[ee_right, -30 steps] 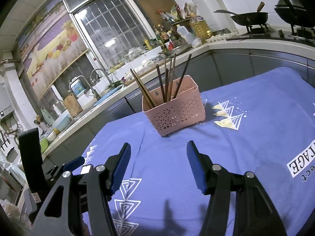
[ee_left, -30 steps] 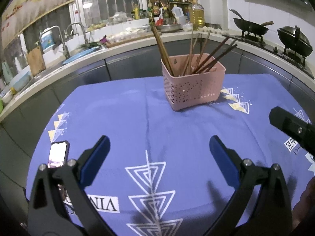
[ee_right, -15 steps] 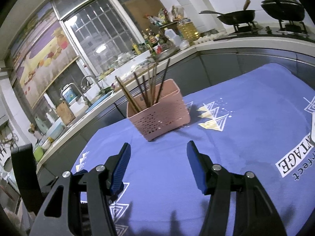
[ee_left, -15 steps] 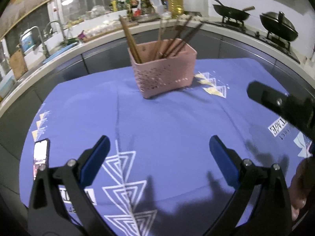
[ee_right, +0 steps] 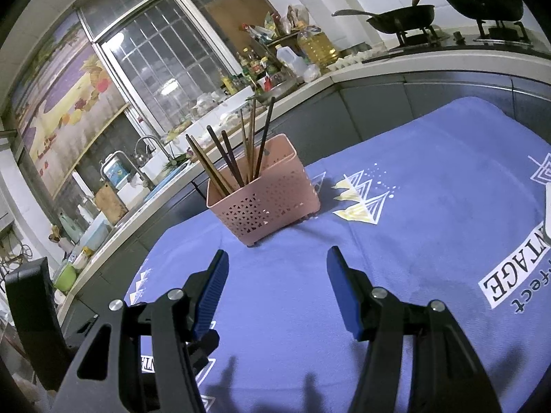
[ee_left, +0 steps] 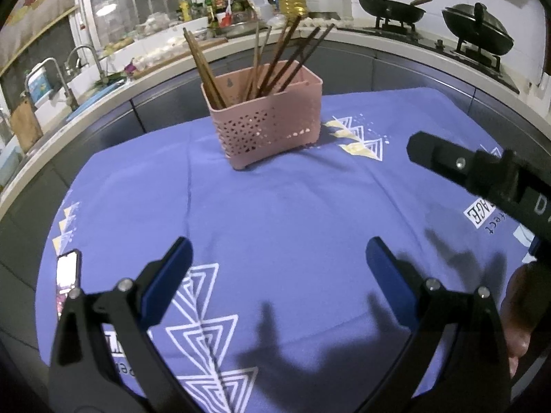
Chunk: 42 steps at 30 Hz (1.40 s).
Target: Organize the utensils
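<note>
I log the pink perforated plastic basket [ee_left: 272, 127] at twelve o'clock on the blue patterned tablecloth [ee_left: 275, 213], brown wooden chopsticks [ee_left: 275, 58] inside; flat black smartphone [ee_left: 67, 272] at nine.

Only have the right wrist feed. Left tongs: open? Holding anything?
Observer: The left tongs are open and empty, above the blue patterned tablecloth, short of the pink perforated plastic basket of brown wooden chopsticks.
Operator: Anything lying on the cloth on that side?
Observer: A smartphone with a lit screen lies flat near the cloth's left edge.
Operator: Any hand in that frame?
Observer: Yes, part of a person's hand shows at the lower right edge of the left wrist view.
</note>
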Each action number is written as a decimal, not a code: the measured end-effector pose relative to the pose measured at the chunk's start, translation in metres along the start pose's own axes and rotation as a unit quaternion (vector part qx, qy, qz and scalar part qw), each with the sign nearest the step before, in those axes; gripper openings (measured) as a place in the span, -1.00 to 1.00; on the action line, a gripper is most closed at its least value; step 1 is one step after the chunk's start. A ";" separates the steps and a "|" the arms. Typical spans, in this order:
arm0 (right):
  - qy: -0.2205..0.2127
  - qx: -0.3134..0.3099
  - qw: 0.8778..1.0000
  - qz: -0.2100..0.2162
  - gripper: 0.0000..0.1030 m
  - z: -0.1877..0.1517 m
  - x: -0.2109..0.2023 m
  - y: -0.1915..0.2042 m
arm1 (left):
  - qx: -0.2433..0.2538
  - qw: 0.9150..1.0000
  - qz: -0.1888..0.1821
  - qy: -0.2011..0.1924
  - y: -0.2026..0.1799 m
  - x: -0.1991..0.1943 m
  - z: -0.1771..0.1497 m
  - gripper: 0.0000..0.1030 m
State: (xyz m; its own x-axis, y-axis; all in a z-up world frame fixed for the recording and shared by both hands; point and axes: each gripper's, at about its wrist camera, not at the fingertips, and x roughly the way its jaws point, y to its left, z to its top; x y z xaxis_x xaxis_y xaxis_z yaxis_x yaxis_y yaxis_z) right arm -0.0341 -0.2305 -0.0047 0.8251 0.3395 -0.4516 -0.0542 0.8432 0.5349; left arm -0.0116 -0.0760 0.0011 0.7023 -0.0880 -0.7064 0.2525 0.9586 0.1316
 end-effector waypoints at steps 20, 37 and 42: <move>0.016 -0.015 1.000 0.003 0.16 -0.007 0.012 0.015 | -0.030 0.999 0.022 -0.016 0.028 -0.011 0.000 0.88; 0.018 -0.031 0.999 0.008 0.16 -0.006 0.013 0.030 | -0.050 0.995 0.079 -0.023 0.064 -0.014 -0.009 0.88; 0.019 -0.034 0.999 0.008 0.16 -0.007 0.012 0.034 | -0.051 0.994 0.097 -0.021 0.072 -0.014 -0.012 0.88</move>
State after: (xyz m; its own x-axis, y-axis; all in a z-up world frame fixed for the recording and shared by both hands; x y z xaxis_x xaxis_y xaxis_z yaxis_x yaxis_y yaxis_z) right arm -0.0301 -0.1945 0.0031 0.8023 0.3676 -0.4703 -0.1063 0.8633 0.4934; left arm -0.0117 -0.0026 0.0123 0.7594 0.0920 -0.6441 0.0423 0.9809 0.1900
